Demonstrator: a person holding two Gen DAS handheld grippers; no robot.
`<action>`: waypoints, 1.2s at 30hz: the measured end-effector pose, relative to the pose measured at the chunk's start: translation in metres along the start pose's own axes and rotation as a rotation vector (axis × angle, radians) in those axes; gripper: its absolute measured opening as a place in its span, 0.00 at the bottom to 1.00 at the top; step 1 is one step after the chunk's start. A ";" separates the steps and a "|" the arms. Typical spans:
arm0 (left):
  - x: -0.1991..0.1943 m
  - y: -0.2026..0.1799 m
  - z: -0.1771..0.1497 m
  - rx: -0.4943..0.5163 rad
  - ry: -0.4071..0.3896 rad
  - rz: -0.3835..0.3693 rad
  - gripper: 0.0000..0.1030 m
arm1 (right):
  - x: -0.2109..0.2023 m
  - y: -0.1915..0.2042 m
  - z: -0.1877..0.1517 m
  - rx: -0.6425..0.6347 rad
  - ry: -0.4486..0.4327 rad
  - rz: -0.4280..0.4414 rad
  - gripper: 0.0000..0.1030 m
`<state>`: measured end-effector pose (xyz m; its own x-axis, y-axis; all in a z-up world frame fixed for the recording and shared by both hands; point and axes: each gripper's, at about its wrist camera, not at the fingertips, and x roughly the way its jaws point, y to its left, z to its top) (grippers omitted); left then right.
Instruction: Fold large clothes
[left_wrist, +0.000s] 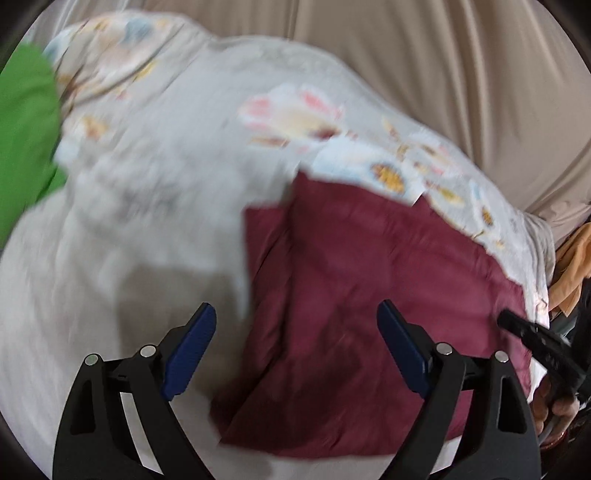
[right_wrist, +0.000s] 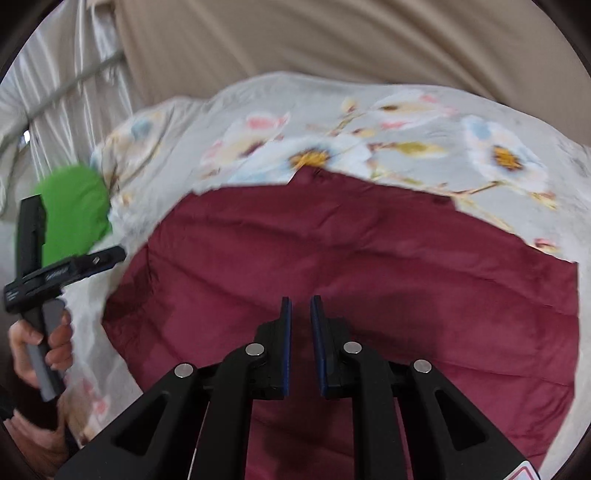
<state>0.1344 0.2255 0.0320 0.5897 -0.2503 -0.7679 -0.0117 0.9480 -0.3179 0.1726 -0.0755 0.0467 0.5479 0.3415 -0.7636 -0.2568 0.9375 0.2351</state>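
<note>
A bed (left_wrist: 155, 236) covered by a pale flowered sheet (right_wrist: 406, 125) is seen in both wrist views, with beige curtains (left_wrist: 424, 55) hung behind it. At the bed's left edge a green cloth (left_wrist: 26, 122) is seen, partly cut off by the frame. A maroon garment (right_wrist: 369, 266) is laid flat over the middle and right of the bed, its far edge lying on the flowers of the sheet. The left gripper (left_wrist: 295, 350) is held above the garment's left edge, its jaws spread wide with nothing between them; its blue pads (left_wrist: 192, 350) are clear of the cloth. The right gripper (right_wrist: 301, 347) is held over the middle of the garment, its jaws nearly closed, a narrow gap left between the pads, and no cloth is caught in them. An orange cloth (left_wrist: 572, 266) is glimpsed beyond the bed's right edge. Much of the left view is blurred.
</note>
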 end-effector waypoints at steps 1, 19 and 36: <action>0.002 0.005 -0.008 -0.011 0.012 0.007 0.84 | 0.009 0.004 0.000 -0.003 0.022 0.002 0.14; 0.014 -0.013 -0.014 0.008 0.013 -0.171 0.19 | 0.012 -0.025 0.006 0.075 0.014 0.077 0.09; -0.060 -0.173 0.003 0.304 -0.116 -0.530 0.10 | 0.082 -0.033 0.012 0.080 0.080 0.196 0.00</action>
<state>0.1031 0.0769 0.1349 0.5365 -0.6954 -0.4782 0.5271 0.7186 -0.4537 0.2352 -0.0781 -0.0163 0.4281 0.5140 -0.7433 -0.2862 0.8573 0.4279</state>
